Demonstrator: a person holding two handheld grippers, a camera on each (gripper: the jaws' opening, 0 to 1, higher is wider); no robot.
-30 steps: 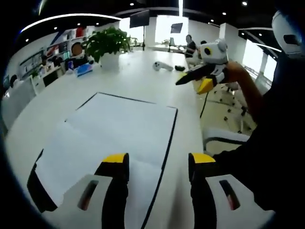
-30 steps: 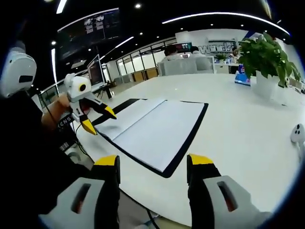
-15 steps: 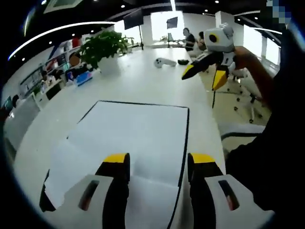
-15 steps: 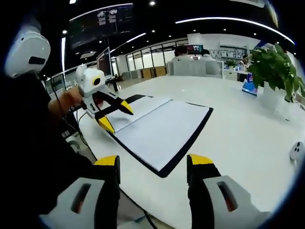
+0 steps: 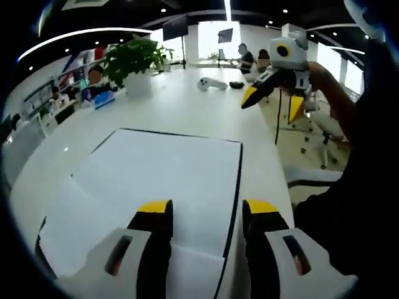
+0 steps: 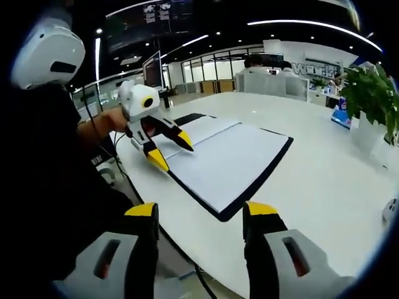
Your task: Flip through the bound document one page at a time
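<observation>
The bound document (image 5: 162, 168) lies open and flat on the white table (image 5: 187, 106), showing blank white pages with a black cover border. My left gripper (image 5: 207, 212) is open above its near edge, with nothing between the jaws. In the right gripper view the left gripper (image 6: 171, 151) hovers over the document (image 6: 230, 165) at its left page, yellow tips apart. My right gripper (image 6: 201, 212) is open, off the table's near edge. From the left gripper view the right gripper (image 5: 272, 103) hangs in the air to the right of the table, held by a hand.
A potted plant (image 5: 131, 59) stands at the far left of the table, also in the right gripper view as a plant (image 6: 371, 93). A white controller (image 5: 209, 84) lies beyond the document. An office chair (image 5: 312, 180) sits right of the table. People sit at the far end.
Both views have shifted with the hands. The left gripper now sits closer over the document's left page, and the right gripper is a little higher and nearer. The pages have not moved.
</observation>
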